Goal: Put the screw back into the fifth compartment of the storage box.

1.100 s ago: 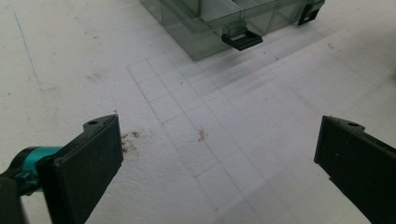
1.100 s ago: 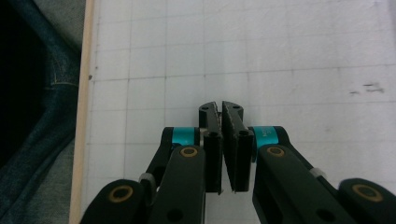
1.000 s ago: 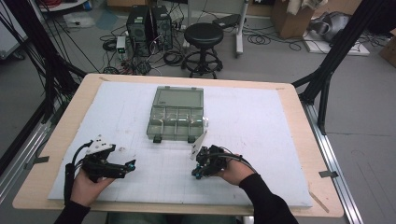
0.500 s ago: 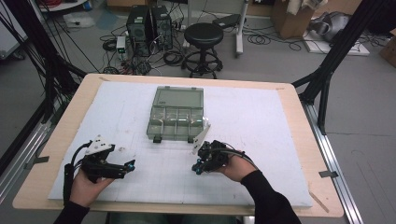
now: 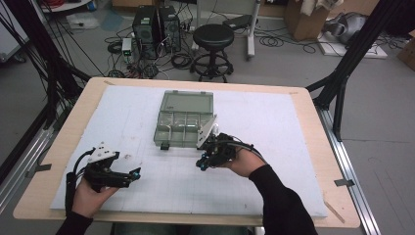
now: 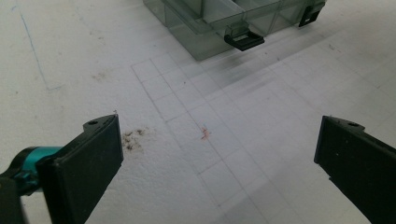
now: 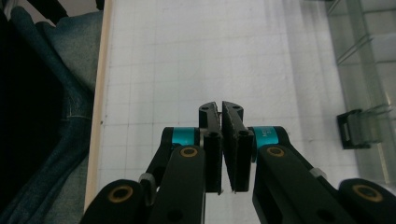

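While our left gripper (image 5: 128, 175) rested wide open by the table's near edge, we judged our empty, closed right gripper (image 5: 201, 164) should approach the open compartment box's (image 5: 183, 120) near-right corner slowly.

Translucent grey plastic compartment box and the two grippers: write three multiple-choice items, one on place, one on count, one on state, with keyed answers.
1. Where does the translucent grey plastic compartment box sit?
A. on the white foam mat
B. on the floor
C. on the stool

2. How many black latches show on the box's near edge?
A. none
B. two
C. five

3. How do the jaws of the right gripper stand?
A. wide open
B. shut on the box
C. shut on nothing

Answers: 1 A, the mat lies under it; 2 B, the left gripper view shows two; 3 C, its jaws meet with nothing between them, while the left gripper stands open.
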Action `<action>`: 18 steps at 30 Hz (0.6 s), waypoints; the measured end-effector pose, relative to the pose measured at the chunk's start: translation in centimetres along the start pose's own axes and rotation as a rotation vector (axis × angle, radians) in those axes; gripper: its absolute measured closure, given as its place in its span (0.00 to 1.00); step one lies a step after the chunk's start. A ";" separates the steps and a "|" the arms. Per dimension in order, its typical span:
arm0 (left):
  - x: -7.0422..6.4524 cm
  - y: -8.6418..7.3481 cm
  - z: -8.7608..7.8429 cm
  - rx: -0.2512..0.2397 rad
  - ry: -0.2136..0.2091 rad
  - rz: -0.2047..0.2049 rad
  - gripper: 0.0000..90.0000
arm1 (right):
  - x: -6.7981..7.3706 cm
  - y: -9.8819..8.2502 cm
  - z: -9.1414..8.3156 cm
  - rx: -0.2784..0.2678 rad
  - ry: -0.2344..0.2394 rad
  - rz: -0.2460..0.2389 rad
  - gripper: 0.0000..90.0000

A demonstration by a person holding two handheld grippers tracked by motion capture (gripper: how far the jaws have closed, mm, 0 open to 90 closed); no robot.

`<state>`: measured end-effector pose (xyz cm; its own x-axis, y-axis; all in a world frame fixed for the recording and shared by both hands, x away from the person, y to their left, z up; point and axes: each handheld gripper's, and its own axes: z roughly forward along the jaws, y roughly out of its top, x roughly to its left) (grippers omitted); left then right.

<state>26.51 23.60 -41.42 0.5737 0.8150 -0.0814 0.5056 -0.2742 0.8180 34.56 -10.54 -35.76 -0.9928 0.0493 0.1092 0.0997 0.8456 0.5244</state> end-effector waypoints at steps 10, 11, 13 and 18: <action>0.1 0.0 0.0 -0.002 -0.002 -0.001 0.02 | -1.3 1.9 -0.5 -0.006 -0.004 -0.003 0.97; 0.1 0.0 0.0 -0.001 -0.004 -0.002 0.02 | -1.4 2.0 -0.5 -0.012 -0.001 -0.003 0.97; 0.2 0.0 -0.1 -0.003 -0.002 -0.003 0.02 | -1.9 2.3 -0.6 -0.020 0.007 0.006 0.97; 0.2 0.0 -0.1 -0.008 0.000 -0.006 0.02 | -2.5 3.2 -0.9 -0.027 0.009 0.008 0.97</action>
<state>26.56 23.76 -41.39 0.5707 0.8167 -0.0857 0.5039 -0.2658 0.8219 37.43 -8.46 -33.60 -0.9914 0.0510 0.1208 0.1092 0.8306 0.5460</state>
